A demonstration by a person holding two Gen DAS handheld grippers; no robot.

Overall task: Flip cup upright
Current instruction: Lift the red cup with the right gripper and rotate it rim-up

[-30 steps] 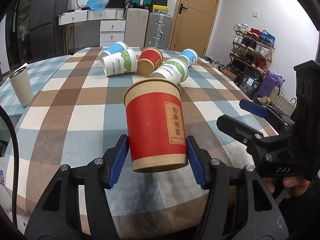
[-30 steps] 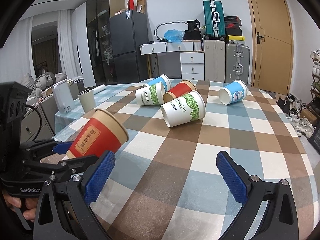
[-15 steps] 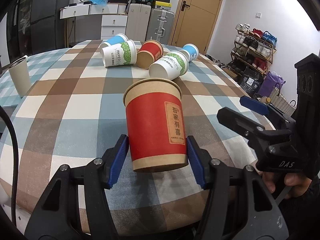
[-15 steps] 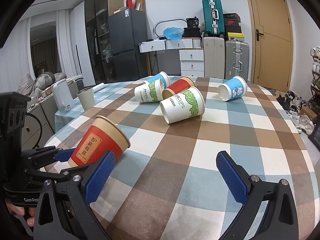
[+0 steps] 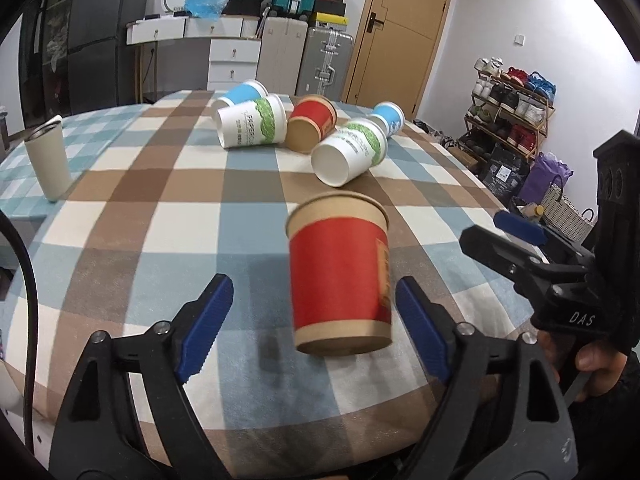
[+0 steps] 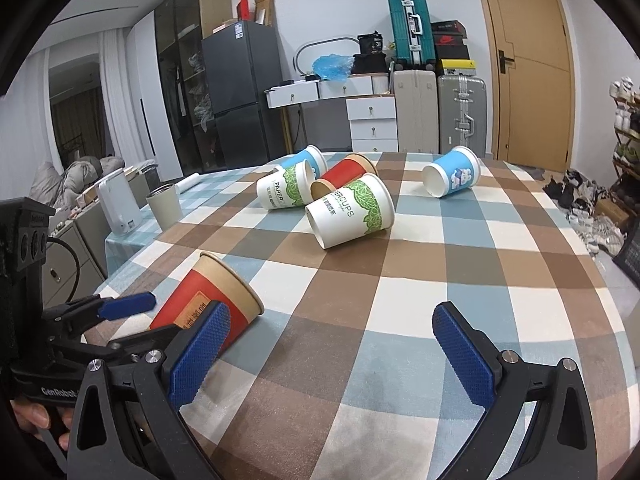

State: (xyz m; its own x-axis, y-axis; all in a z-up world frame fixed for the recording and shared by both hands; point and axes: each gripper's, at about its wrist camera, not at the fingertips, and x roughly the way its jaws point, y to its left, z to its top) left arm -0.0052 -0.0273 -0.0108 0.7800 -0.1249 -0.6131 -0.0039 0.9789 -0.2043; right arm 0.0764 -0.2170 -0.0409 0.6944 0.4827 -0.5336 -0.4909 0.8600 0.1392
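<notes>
Red cup (image 5: 340,276) between open left claw (image 5: 316,326) fingers, untouched

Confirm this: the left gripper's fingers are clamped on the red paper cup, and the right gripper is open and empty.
Not quite. The left wrist view shows the left gripper open, gaps on both sides of the red paper cup. The right gripper is open and empty, as you said.

Even, soft indoor light; the red cup (image 5: 340,276) at lower centre is motion-blurred, shadows faint, fisheye bending and black vignette at the corners.
</notes>
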